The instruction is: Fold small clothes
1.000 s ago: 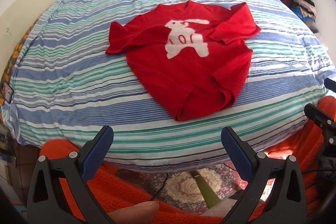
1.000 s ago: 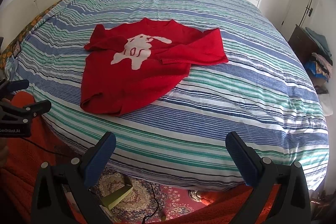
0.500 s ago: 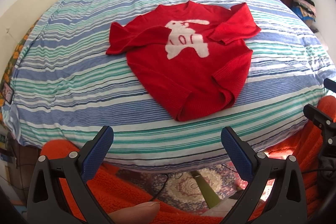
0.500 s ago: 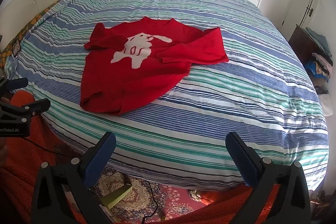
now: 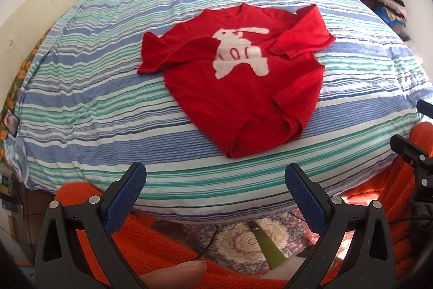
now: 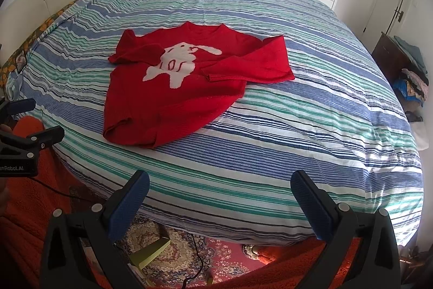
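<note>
My left gripper (image 5: 215,180) and right gripper (image 6: 220,187) spread wide, empty, near bed edge, red knitted sweater with white rabbit (image 5: 243,77) flat on striped bedsheet (image 6: 311,126), far off, both sleeves apparently folded inward.

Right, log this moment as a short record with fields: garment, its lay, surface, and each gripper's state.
garment: red sweater with a white rabbit motif
lay: face up, spread out, both sleeves folded in across the chest, hem rumpled
surface: striped bedspread
left gripper: open, empty, off the near edge of the bed
right gripper: open, empty, off the near edge of the bed
folding: not yet begun
</note>
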A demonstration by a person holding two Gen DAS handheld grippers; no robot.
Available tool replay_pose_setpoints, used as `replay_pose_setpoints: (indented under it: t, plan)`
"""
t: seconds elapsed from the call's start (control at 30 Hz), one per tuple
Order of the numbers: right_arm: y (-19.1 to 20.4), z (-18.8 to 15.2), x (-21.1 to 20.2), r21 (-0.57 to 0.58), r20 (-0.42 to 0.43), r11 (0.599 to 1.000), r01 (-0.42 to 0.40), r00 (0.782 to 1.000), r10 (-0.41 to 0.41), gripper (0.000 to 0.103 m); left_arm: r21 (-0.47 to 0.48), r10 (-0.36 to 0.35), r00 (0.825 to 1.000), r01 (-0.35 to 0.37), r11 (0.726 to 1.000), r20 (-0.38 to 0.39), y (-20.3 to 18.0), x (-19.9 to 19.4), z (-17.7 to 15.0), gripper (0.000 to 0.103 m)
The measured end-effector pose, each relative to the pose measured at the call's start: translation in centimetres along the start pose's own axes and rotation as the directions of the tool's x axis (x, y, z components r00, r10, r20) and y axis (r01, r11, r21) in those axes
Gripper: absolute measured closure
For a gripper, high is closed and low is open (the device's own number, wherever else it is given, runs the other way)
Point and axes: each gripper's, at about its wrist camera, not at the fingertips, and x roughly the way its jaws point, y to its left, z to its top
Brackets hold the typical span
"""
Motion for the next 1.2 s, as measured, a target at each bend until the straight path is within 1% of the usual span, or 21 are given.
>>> replay_pose_setpoints:
  t: [0.4,0.5,0.63,0.73,0.83,0.9,0.97,1.03,1.1,1.2]
  plan:
    - [0.0,0.0,0.0,0.000,-0.001,1.000,0.000,1.000,0.000,0.000,0.001,0.000,1.000,0.000,1.000,-0.003,0.0,0.0,0.0,0.001]
    - [0.0,0.0,0.0,0.000,-0.003,1.000,0.001,1.000,-0.001,0.000,-0.011,-0.005,1.000,0.005,1.000,-0.004,0.3,0.0,-0.1,0.001]
    - [-0.1,0.0,-0.2,-0.002,0.000,1.000,0.000,1.000,0.000,0.000,-0.087,-0.011,1.000,0.009,0.996,-0.021,1.9,0.2,-0.4,0.001]
    - [-0.1,-0.1,-0.6,-0.002,0.012,1.000,0.018,1.000,-0.018,0.000,-0.152,-0.020,0.998,0.012,0.988,-0.052,3.3,1.0,-0.7,0.001]
    - [-0.2,-0.1,-0.5,0.005,0.003,1.000,0.030,1.000,-0.030,0.000,-0.178,-0.034,0.997,0.022,0.984,-0.069,3.7,1.4,-0.8,0.001]
    - [-0.1,0.2,-0.2,0.004,-0.004,1.000,0.027,1.000,-0.027,0.000,-0.167,-0.029,0.996,0.015,0.986,-0.080,3.4,1.7,-0.5,0.001]
    - [0.3,0.6,-0.3,-0.007,0.007,1.000,0.026,1.000,-0.026,0.000,-0.143,-0.025,0.996,0.012,0.990,-0.089,2.7,1.8,-0.1,0.001]
    - [0.9,0.6,-0.7,-0.040,0.037,0.999,0.035,0.999,-0.034,0.000,-0.102,-0.024,0.997,0.017,0.995,-0.070,1.7,1.3,0.1,0.001]
    - [1.3,0.4,-0.5,-0.053,0.029,0.998,0.032,0.999,-0.031,0.000,-0.066,-0.022,0.998,0.018,0.998,-0.053,0.8,0.9,0.2,0.001]
    - [1.1,0.2,-0.5,-0.047,0.023,0.999,0.019,1.000,-0.018,0.000,-0.039,-0.032,0.998,0.030,0.999,-0.052,0.2,0.8,0.2,0.001]
